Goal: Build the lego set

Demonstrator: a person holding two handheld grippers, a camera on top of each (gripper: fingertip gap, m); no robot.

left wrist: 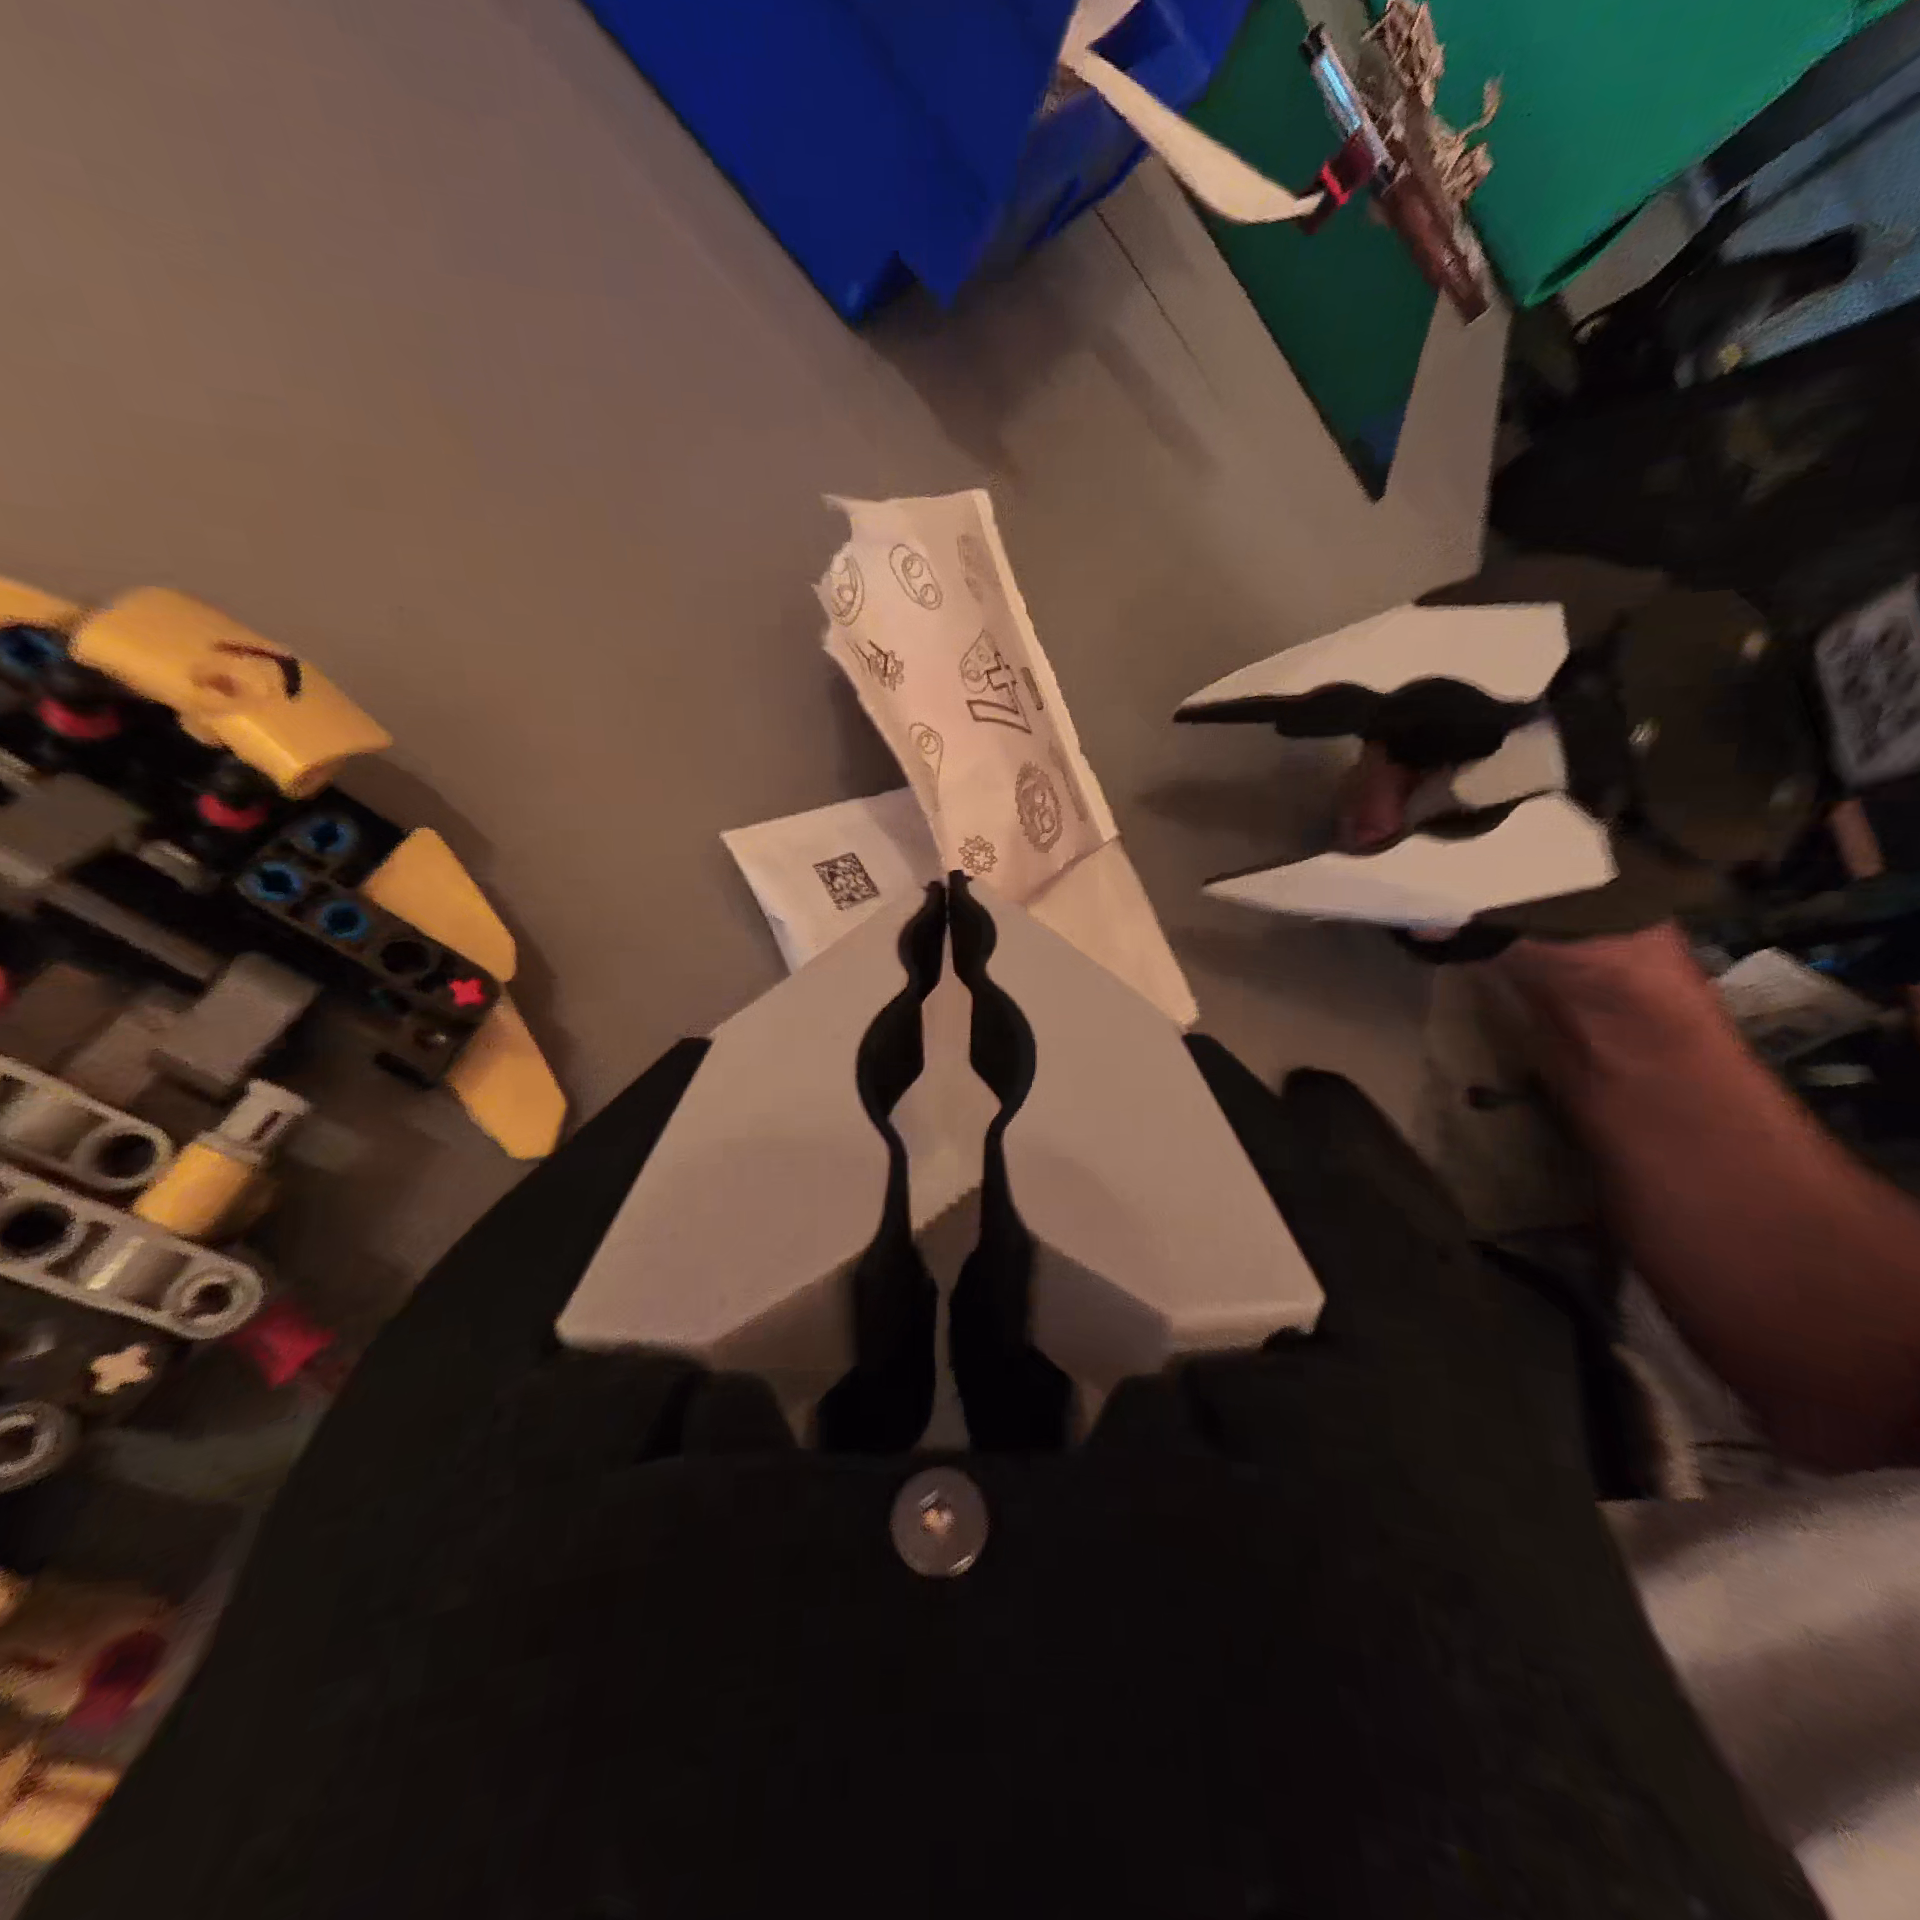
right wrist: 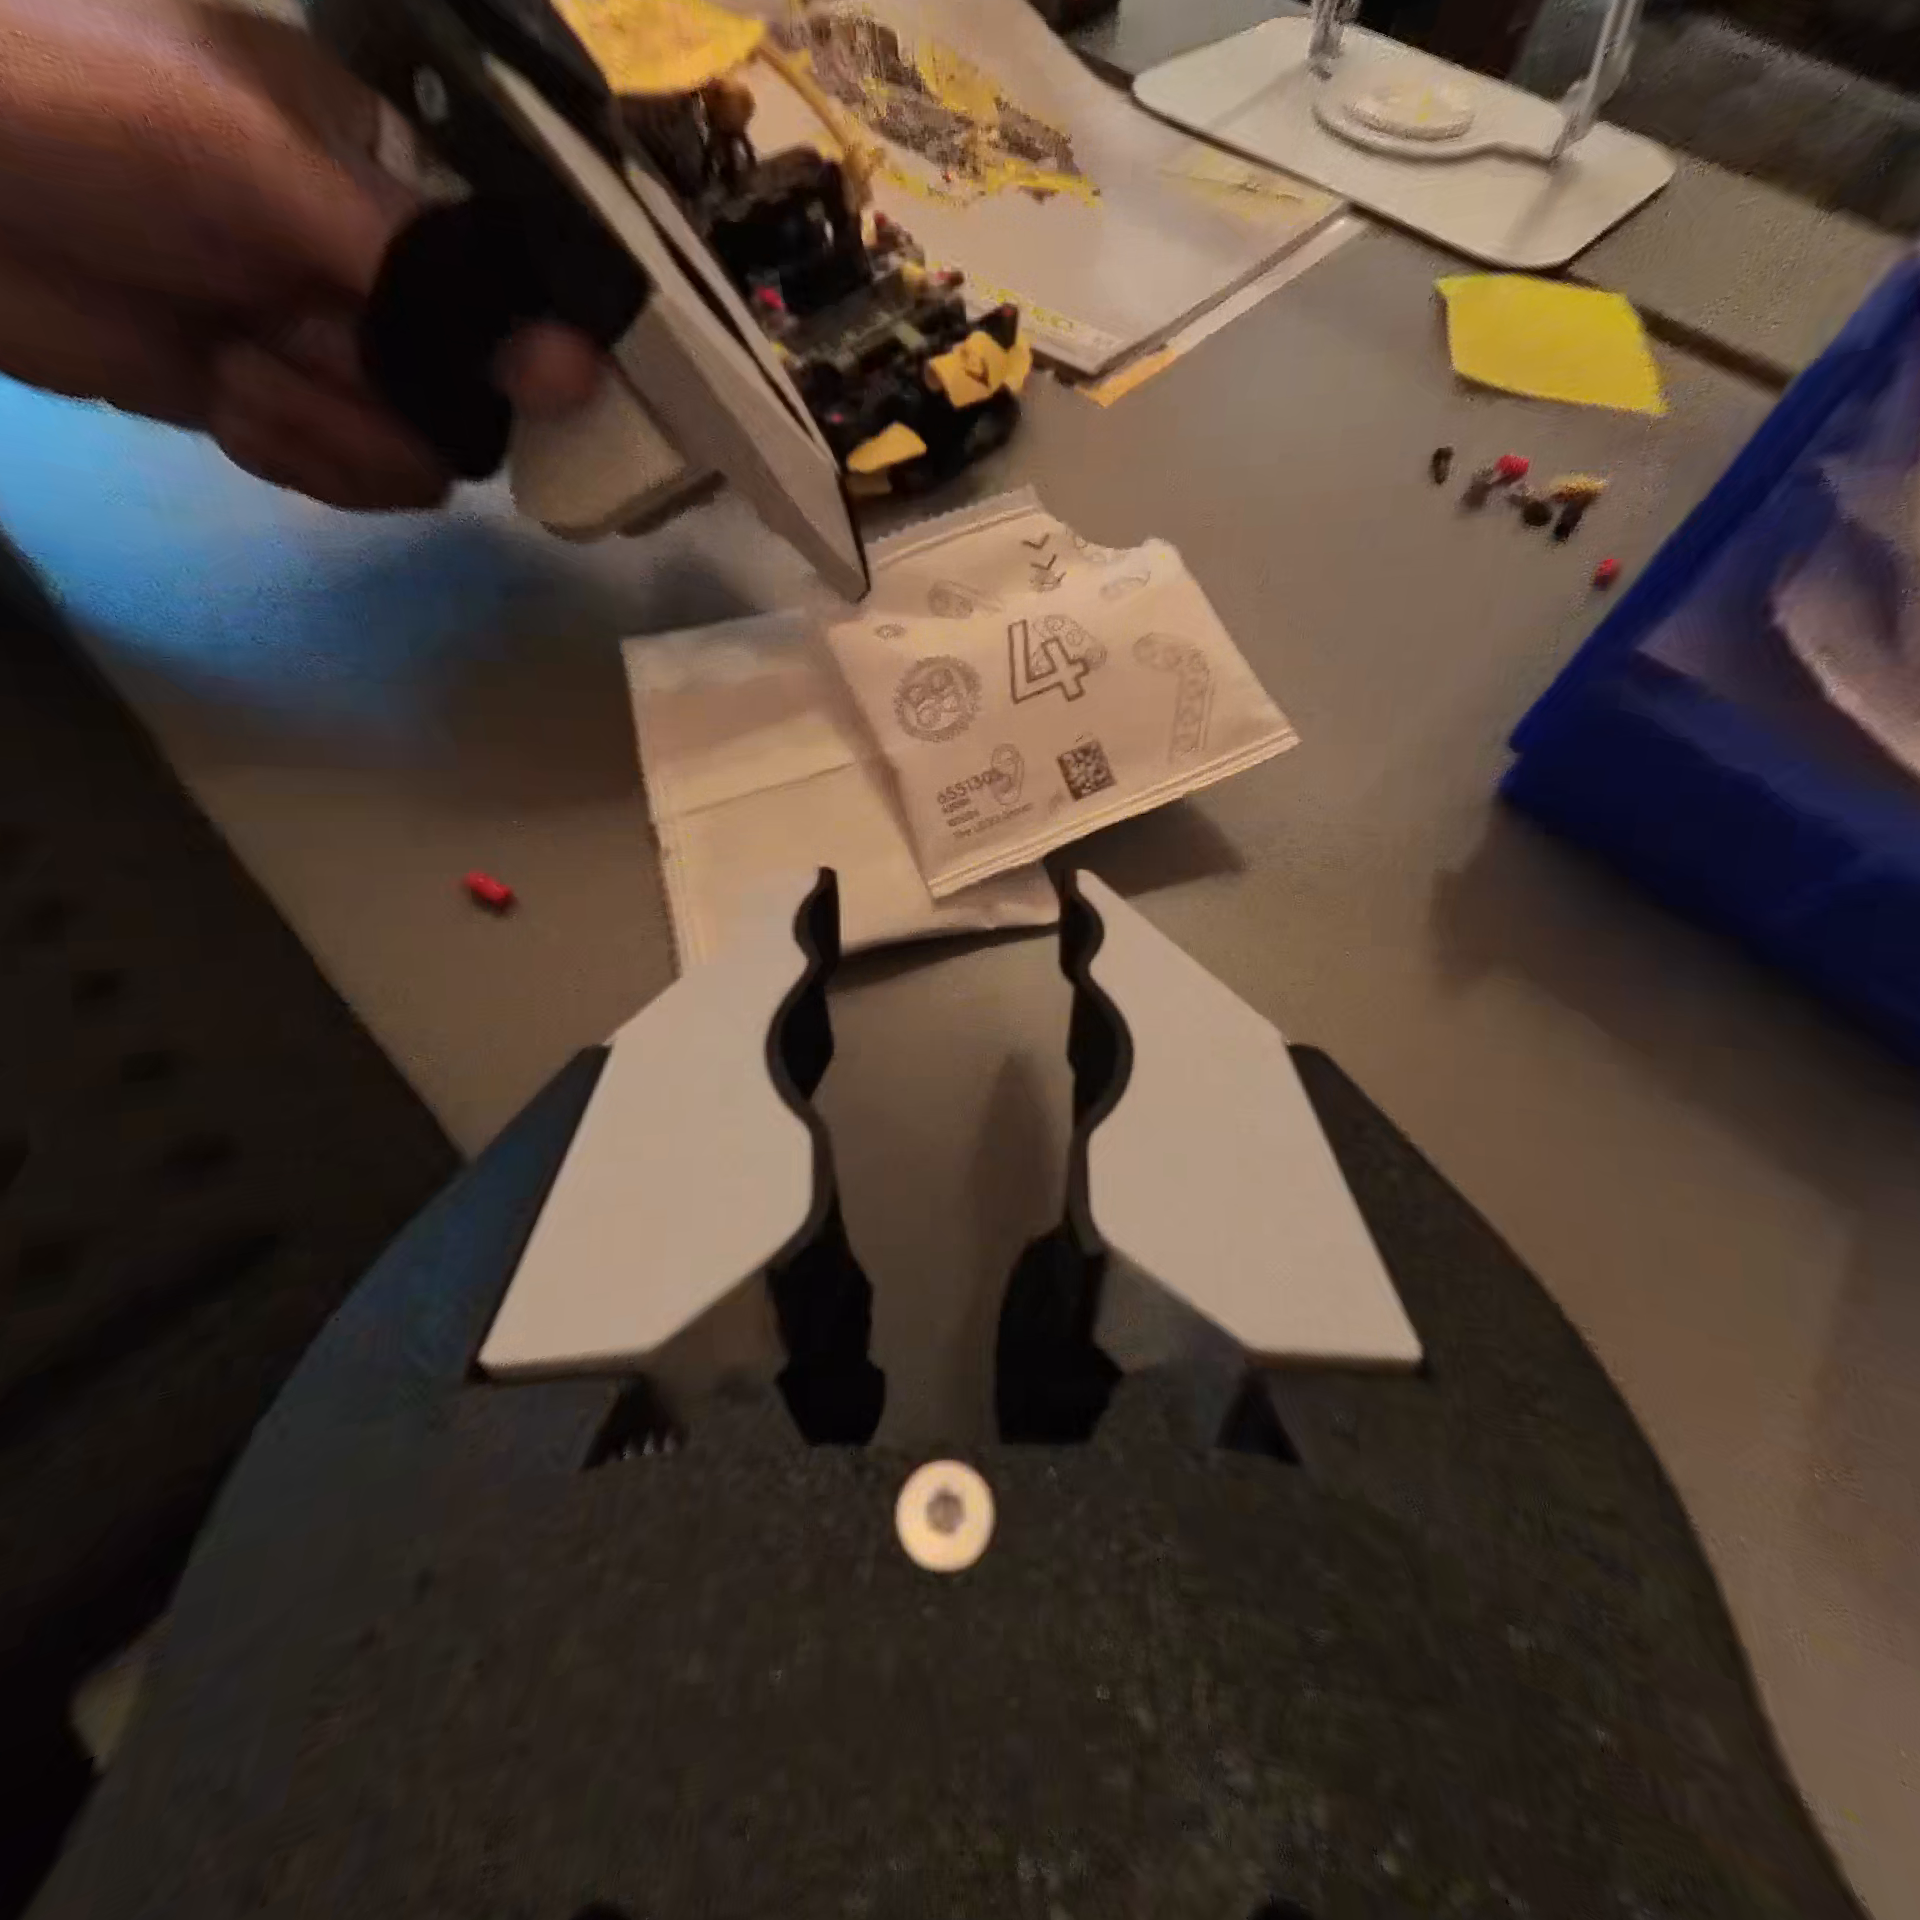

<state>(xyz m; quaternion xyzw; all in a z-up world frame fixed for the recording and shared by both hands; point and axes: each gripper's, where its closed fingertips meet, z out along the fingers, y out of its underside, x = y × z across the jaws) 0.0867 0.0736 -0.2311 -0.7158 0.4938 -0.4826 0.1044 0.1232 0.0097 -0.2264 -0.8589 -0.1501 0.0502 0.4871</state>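
A white paper bag printed with drawings (left wrist: 966, 675) (right wrist: 1060, 707) sits tilted over a plain white bag (left wrist: 821, 883) (right wrist: 748, 748) on the grey table. Its near edge is raised and casts a shadow. My left gripper (left wrist: 948, 885) is shut with its tips on that bag's edge, which also shows in the right wrist view (right wrist: 860, 587). My right gripper (right wrist: 951, 883) is open and empty just short of the bags; it shows open in the left wrist view (left wrist: 1193, 800). The yellow and black lego model (left wrist: 260, 831) (right wrist: 904, 353) stands to the left of the bags.
A blue bin (left wrist: 883, 135) (right wrist: 1745, 623) and a green box (left wrist: 1351, 260) stand beyond the bags. An instruction booklet (right wrist: 1039, 208), a yellow sheet (right wrist: 1548, 343), several loose small pieces (right wrist: 1527, 494), a red piece (right wrist: 488, 890) and a white stand base (right wrist: 1455, 135) lie around.
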